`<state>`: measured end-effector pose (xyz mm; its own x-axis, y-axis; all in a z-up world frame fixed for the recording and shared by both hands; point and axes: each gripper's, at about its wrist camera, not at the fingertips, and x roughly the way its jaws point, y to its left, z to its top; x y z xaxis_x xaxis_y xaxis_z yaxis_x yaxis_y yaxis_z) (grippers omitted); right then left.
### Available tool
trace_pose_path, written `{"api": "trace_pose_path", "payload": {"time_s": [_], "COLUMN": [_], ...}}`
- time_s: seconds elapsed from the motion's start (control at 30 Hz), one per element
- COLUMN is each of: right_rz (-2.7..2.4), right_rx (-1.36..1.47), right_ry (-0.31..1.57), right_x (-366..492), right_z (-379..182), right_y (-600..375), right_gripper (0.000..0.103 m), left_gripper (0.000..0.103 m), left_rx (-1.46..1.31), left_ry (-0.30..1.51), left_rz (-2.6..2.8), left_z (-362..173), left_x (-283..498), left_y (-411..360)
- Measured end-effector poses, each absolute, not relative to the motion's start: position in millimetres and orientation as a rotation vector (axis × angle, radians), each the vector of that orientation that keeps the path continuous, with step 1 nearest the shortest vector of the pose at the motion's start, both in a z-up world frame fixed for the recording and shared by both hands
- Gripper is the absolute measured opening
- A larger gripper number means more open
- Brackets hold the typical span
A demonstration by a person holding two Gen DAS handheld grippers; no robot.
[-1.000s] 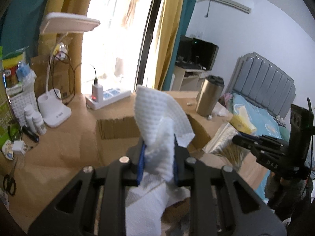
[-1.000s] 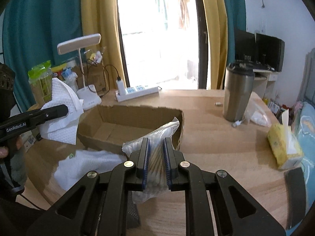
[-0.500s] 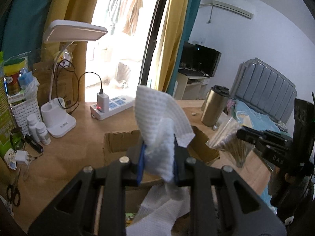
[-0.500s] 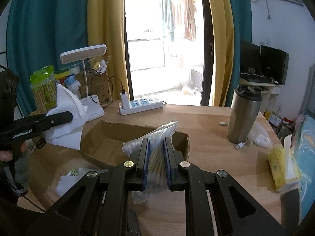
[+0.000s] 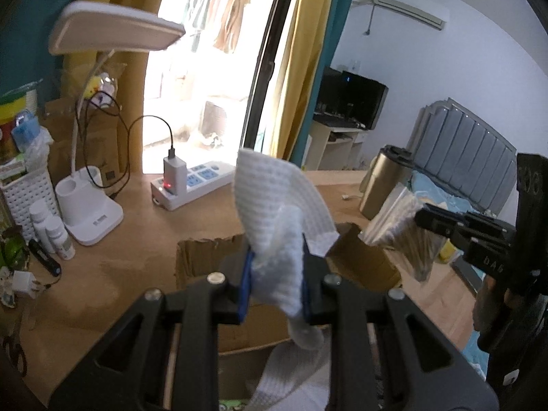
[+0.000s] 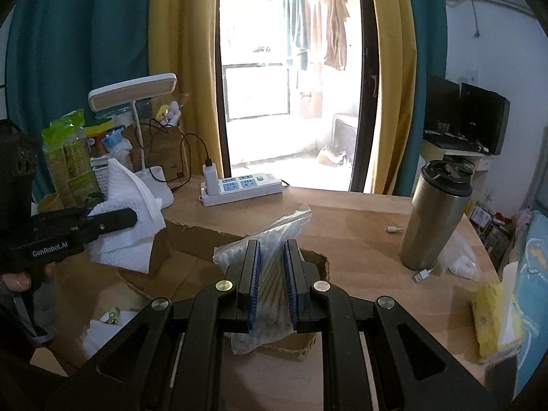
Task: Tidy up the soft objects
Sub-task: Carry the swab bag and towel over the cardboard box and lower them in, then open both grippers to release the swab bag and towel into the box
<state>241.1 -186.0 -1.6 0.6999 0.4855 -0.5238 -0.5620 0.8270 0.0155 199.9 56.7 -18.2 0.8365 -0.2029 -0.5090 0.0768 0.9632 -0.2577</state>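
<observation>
My left gripper (image 5: 276,257) is shut on a white waffle-textured cloth (image 5: 274,205), held up over the near edge of a shallow cardboard box (image 5: 205,257). The cloth (image 6: 130,212) and left gripper (image 6: 130,217) also show at the left of the right wrist view. My right gripper (image 6: 272,250) is shut on a clear bag of cotton swabs (image 6: 270,233), held above the box's (image 6: 191,239) right end. In the left wrist view that bag (image 5: 400,226) hangs from the right gripper (image 5: 419,215) at the right. More white cloth (image 5: 291,383) lies below my left gripper.
On the wooden table (image 6: 359,233) stand a steel tumbler (image 6: 435,215), a white power strip (image 6: 239,188), a white desk lamp (image 6: 137,92), a yellow tissue pack (image 6: 493,315) and a white basket with small bottles (image 5: 51,226). A bed (image 5: 462,157) lies beyond the table's right side.
Both grippers drew back and rose a little with their loads still gripped. The box and table now sit lower and farther off in both views.
</observation>
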Motion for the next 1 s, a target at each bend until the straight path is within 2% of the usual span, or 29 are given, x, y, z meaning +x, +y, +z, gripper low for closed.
{"api": "trace_pose_path", "payload": {"time_s": [0.77, 0.97, 1.0], "right_rz": [0.614, 0.608, 0.606], "right_rx": [-0.146, -0.125, -0.122], "right_ry": [0.659, 0.670, 0.669], "right_x": [298, 299, 298], "right_z": [-49, -49, -48], "right_y": [-160, -163, -164], "right_gripper": [0.016, 0.016, 0.016], "left_gripper": [0.025, 0.034, 0.039], "left_rx": [-0.190, -0.181, -0.174], "left_ry": [0.805, 0.815, 0.810], "left_rz": [-0.171, -0.159, -0.150], "left_z": [-92, -92, -91], "left_x": [258, 260, 260], "left_y": [37, 36, 36]}}
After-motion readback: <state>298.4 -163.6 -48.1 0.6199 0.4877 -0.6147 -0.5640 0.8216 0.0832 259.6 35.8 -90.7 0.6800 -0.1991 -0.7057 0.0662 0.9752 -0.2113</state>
